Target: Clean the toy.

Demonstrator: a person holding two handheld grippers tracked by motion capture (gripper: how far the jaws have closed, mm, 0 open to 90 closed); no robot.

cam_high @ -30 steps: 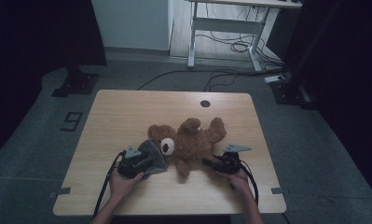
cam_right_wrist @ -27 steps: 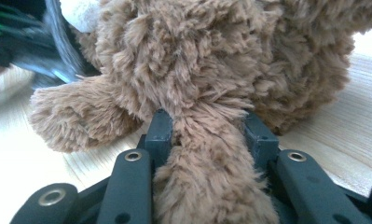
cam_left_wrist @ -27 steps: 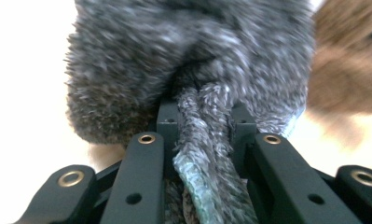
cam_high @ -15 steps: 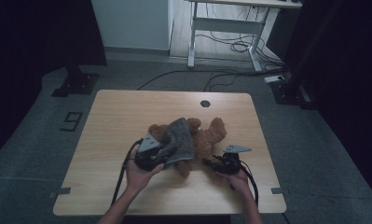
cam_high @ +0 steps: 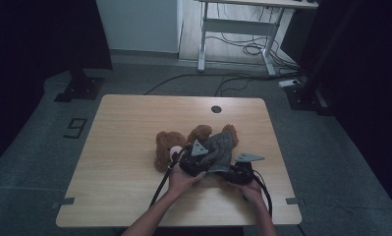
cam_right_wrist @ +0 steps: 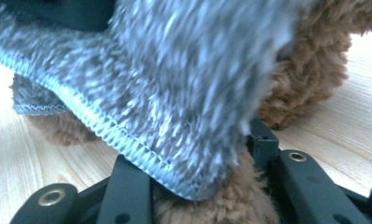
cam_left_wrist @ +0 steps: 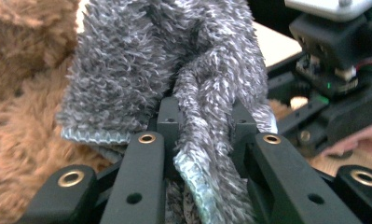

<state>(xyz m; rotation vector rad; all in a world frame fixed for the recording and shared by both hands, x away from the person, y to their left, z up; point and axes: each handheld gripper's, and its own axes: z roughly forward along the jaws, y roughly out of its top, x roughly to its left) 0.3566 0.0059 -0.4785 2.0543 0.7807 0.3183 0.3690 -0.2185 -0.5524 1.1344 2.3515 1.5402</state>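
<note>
A brown teddy bear (cam_high: 164,148) lies on the wooden table (cam_high: 120,147); its fur shows at the left of the left gripper view (cam_left_wrist: 20,116). A grey fuzzy cloth (cam_high: 222,146) is draped over its body. My left gripper (cam_high: 209,153) is shut on a fold of that cloth (cam_left_wrist: 127,60), which is bunched between the jaws (cam_left_wrist: 200,128). My right gripper (cam_high: 228,171) sits just right of it, shut on a brown limb of the bear (cam_right_wrist: 309,70). The cloth's stitched edge (cam_right_wrist: 141,93) hangs over the right gripper (cam_right_wrist: 207,191) and hides its left fingertip.
A round cable hole (cam_high: 215,108) sits near the table's far edge. Beyond the table stands a white desk frame (cam_high: 233,29) with cables (cam_high: 242,49) on the floor. A black stand base (cam_high: 78,86) is at far left, and a power strip (cam_high: 293,82) at far right.
My left gripper has swung right and upward, carrying the grey cloth from beside the bear's head across its body to the right gripper. The right hand stayed still.
</note>
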